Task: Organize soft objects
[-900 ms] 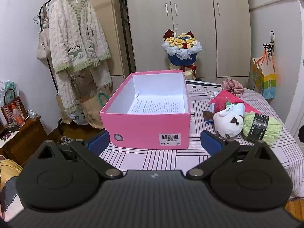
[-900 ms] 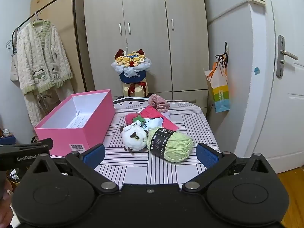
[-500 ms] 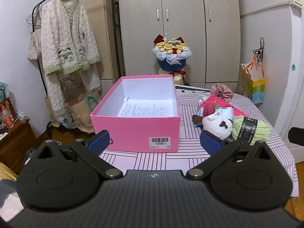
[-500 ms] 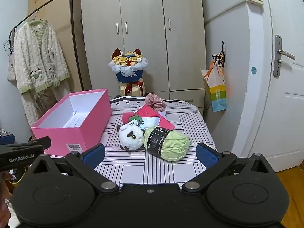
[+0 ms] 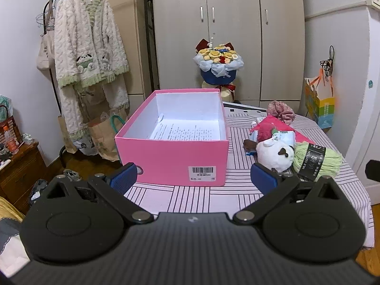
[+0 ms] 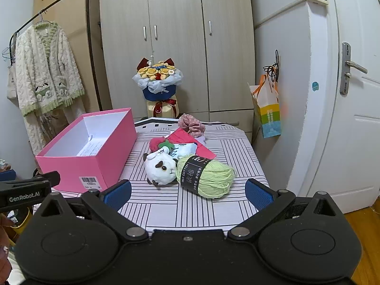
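Your left tool fills the bottom of the left wrist view, tipped a little downward, its blue-padded fingers spread wide with nothing between them. It hangs over the near edge of the bench with the striped pink-and-white cloth. Your right tool sits the same way at the bottom of the right wrist view: tilted slightly down, fingers wide apart, holding nothing. In that view, part of your left tool shows at the lower left edge as a black bar with white lettering.

Just beyond the left tool, in the middle of the left wrist view, stands the open pink cardboard box with a white inside; a printed sheet of paper lies on its floor.

To the right of the box, centre frame in the right wrist view, the soft things lie in a cluster on the bench. Nearest you are the round white plush toy with dark patches and, touching its right side, the light green skein of yarn with a black band. Behind them is a red fuzzy plush with a green leaf, lying beside a flat red sheet, and farther back a dusty-pink crinkled fabric scrunchie.

Beyond the bench stand a bouquet in blue wrapping and pale wardrobe doors.
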The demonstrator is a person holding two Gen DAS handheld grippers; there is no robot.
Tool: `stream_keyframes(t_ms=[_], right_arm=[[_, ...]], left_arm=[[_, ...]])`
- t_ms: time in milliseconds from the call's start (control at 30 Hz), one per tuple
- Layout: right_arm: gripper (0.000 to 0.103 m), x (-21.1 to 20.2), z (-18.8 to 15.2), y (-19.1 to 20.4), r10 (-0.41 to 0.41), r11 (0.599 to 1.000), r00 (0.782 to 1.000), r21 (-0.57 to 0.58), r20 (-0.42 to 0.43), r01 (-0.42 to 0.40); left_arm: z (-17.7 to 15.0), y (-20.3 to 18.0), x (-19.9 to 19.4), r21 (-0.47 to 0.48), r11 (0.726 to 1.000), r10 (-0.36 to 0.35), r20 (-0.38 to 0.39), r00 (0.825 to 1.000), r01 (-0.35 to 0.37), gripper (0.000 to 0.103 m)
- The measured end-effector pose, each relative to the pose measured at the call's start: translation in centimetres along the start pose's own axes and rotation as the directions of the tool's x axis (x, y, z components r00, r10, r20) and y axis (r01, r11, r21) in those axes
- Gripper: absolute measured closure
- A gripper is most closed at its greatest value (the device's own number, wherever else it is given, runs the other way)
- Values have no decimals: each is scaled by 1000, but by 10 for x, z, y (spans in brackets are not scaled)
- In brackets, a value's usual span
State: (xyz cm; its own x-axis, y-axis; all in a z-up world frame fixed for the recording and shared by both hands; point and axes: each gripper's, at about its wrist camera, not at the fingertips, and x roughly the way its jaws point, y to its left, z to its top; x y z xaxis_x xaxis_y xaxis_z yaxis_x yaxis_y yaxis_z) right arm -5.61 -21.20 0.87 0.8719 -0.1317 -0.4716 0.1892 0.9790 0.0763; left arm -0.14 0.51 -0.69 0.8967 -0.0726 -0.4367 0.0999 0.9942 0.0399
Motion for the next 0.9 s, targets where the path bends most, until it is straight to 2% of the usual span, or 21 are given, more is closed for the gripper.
stream_keyframes(t_ms=[900], right_arm=[[0, 0, -2, 1, -8, 1000, 1000, -13, 0, 8]], left_arm=[[-3, -2, 1, 13, 1000, -11, 0, 1000, 11, 0]])
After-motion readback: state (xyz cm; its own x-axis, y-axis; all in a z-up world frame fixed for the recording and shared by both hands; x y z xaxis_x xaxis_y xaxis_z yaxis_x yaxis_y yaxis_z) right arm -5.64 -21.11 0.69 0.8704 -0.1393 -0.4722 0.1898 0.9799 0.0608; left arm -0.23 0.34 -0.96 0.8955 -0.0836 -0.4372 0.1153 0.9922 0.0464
